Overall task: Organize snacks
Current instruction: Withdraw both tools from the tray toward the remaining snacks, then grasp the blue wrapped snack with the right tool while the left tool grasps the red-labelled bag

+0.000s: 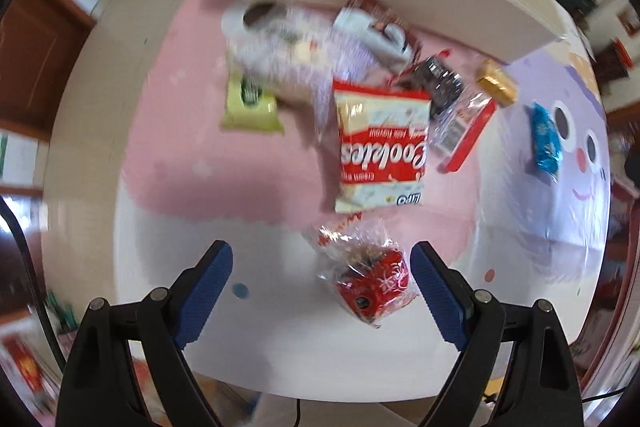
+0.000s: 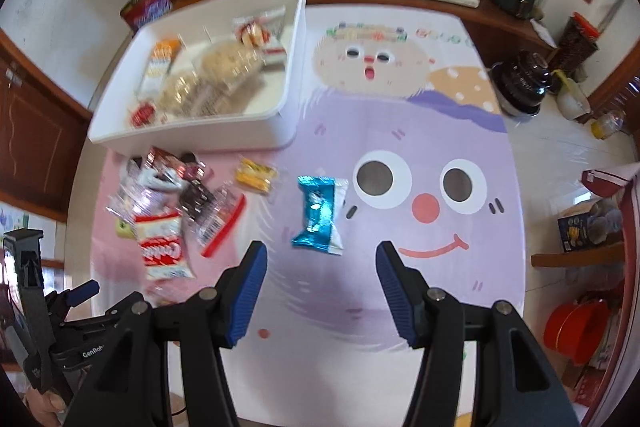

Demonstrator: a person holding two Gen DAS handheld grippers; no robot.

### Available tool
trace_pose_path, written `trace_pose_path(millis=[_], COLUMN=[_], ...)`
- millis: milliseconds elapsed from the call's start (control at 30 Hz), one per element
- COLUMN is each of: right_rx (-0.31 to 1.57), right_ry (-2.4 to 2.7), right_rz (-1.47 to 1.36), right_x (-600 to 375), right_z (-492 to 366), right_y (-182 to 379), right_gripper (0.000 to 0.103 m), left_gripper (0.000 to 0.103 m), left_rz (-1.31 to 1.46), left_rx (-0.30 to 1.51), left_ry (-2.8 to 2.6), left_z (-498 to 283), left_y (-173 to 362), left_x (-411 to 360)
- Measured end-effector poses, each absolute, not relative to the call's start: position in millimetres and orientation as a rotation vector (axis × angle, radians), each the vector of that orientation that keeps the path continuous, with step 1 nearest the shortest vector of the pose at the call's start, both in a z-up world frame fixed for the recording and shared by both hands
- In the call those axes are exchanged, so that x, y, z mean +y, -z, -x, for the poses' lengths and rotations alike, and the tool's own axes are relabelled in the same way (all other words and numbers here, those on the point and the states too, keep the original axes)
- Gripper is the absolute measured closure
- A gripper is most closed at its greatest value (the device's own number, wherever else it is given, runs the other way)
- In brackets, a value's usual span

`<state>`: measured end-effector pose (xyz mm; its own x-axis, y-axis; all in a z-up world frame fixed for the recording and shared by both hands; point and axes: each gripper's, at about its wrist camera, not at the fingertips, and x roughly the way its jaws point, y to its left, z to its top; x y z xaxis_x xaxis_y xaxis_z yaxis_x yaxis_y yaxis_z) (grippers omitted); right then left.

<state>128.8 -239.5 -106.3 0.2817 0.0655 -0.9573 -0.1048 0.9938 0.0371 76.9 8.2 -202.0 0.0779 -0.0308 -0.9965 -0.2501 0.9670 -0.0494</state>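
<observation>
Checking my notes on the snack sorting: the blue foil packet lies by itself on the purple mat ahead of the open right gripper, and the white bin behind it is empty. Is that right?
Not quite. The white bin is not empty: the right wrist view shows several wrapped snacks already inside it. The rest holds: the blue foil packet lies by itself on the purple mat, ahead of the open right gripper.

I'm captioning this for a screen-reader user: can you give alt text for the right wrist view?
The open right gripper points down at a shiny blue foil snack packet lying alone on a cartoon-face table mat. To its left lies a pile of mixed snack packets, below a white plastic bin holding more snacks.
</observation>
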Motion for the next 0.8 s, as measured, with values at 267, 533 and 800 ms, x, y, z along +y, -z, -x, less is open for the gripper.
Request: trace_pose_path(millis=[267, 533, 800], right_rx=[1.396, 1.456, 1.438], right_ry=[-0.184, -0.22, -0.227], right_rz=[0.046, 0.074, 0.213], right_x=[-251.2, -235.3, -216.0], right_z=[-162.4, -184.5, -172.1], right_y=[165.2, 204.9, 225.0], right_gripper=[0.046, 0.046, 0.066], left_gripper=[0.013, 0.013, 0.03], left_rz=[0.346, 0.407, 0.39], left_rx=[1.539, 1.533, 1.503], left_ry=[-0.282, -0.335, -0.352], left_z=[-60.0, -46.9, -30.9], left_y=[238.5, 255.2, 264.1], left_x=[-2.4, -6.1, -25.1])
